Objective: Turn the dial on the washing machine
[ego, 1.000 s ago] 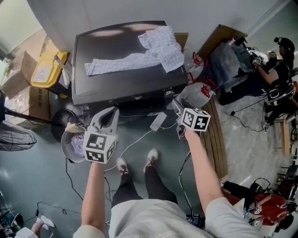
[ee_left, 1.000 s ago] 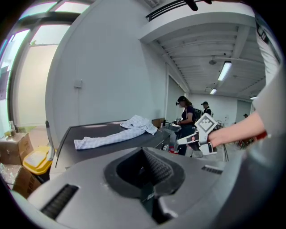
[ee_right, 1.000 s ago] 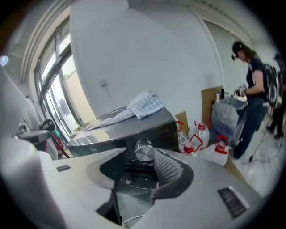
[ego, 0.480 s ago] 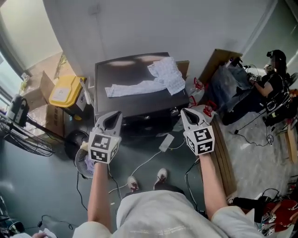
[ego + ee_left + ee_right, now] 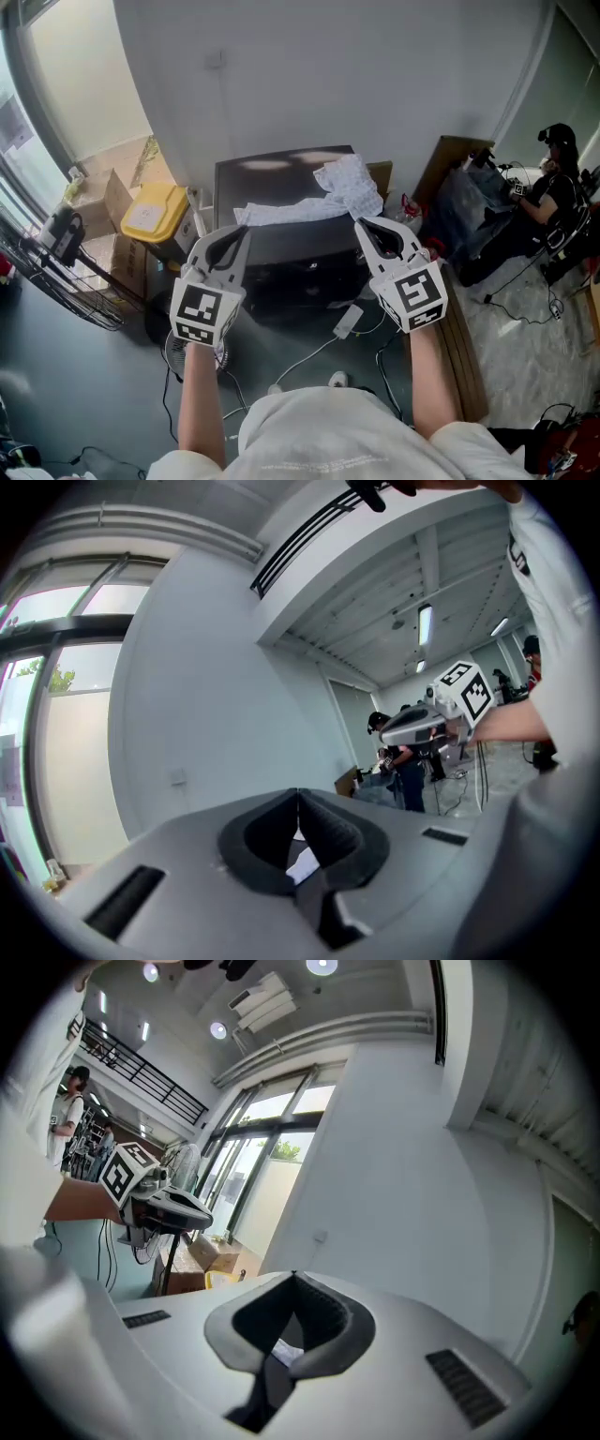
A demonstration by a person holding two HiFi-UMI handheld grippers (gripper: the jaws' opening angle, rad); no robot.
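**Laundry corner: holdings, from largest down**

1. Washing machine (image 5: 281,183). We list a dark, flat-topped unit set against the white wall. In the head view it sits ahead of and below both grippers, between the two. Its front face is in shadow, and we cannot make out the dial on it.
2. Dark bag (image 5: 476,202). It is slumped to the right of the machine, in front of a leaning brown board (image 5: 452,153). We cannot tell what it contains.
3. Cardboard boxes (image 5: 111,208). They stand to the left of the machine by the window wall. Their contents are not visible to us.
4. Yellow-lidded bin (image 5: 155,211). It stands between the boxes and the machine with its lid down, so the inside is hidden.
5. White cloth (image 5: 314,202). It lies spread across the machine's top towards the right rear corner, with one long strip trailing left.
6. Left gripper (image 5: 241,232). It is held above the machine's front left. We see its jaws pressed together at the tips with nothing between them.
7. Right gripper (image 5: 360,223). It is held above the front right, apart from the machine. Its jaws are likewise fully closed and empty.
8. Round basket (image 5: 171,352). It sits on the floor and is mostly covered by the left gripper and arm, so its contents are unreadable.
9. White adapter (image 5: 347,322). It lies on the floor in front of the machine with a cable attached.
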